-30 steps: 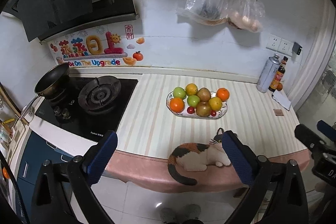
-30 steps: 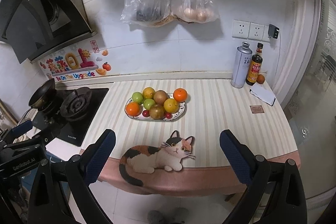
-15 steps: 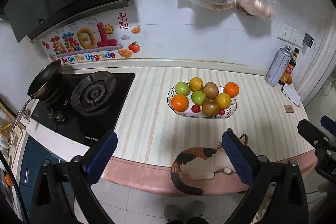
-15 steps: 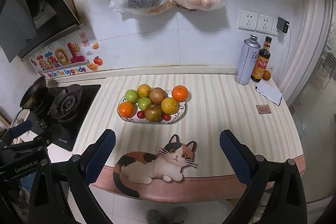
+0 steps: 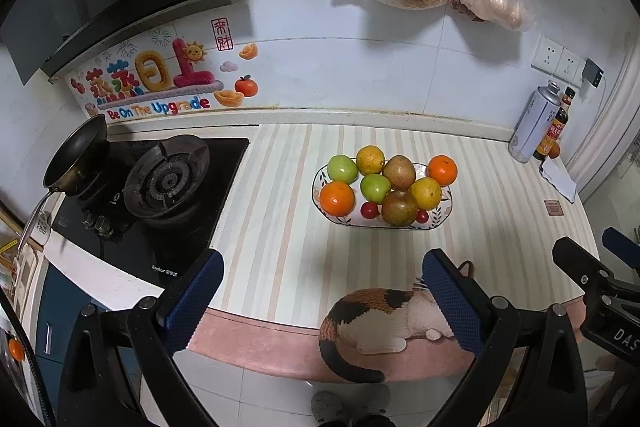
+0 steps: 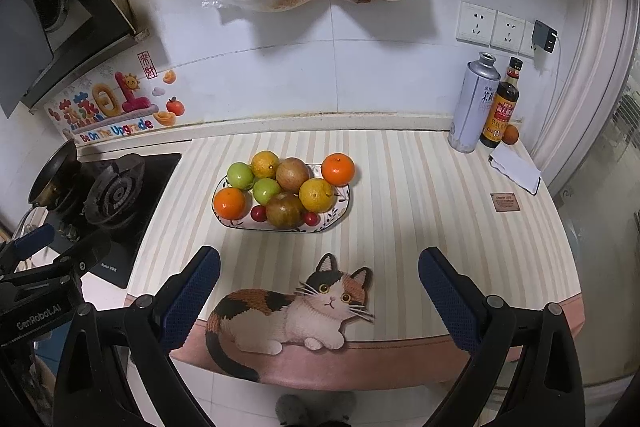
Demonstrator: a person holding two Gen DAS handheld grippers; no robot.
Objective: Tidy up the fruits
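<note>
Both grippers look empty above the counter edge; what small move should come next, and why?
Probably ease the right gripper forward and down toward the plate, aiming at the orange on its right rim. Both grippers are open and empty, the left gripper too, all fruit is on the plate, and that orange sits exposed at the pile's edge.

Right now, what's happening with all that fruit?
A person holds a hand-held gripper in each hand above the striped countertop. The left hand-held gripper and right hand-held gripper are both open and empty. The oval patterned plate is piled with oranges, green apples, brown fruits and small red ones, none picked up yet.
</note>
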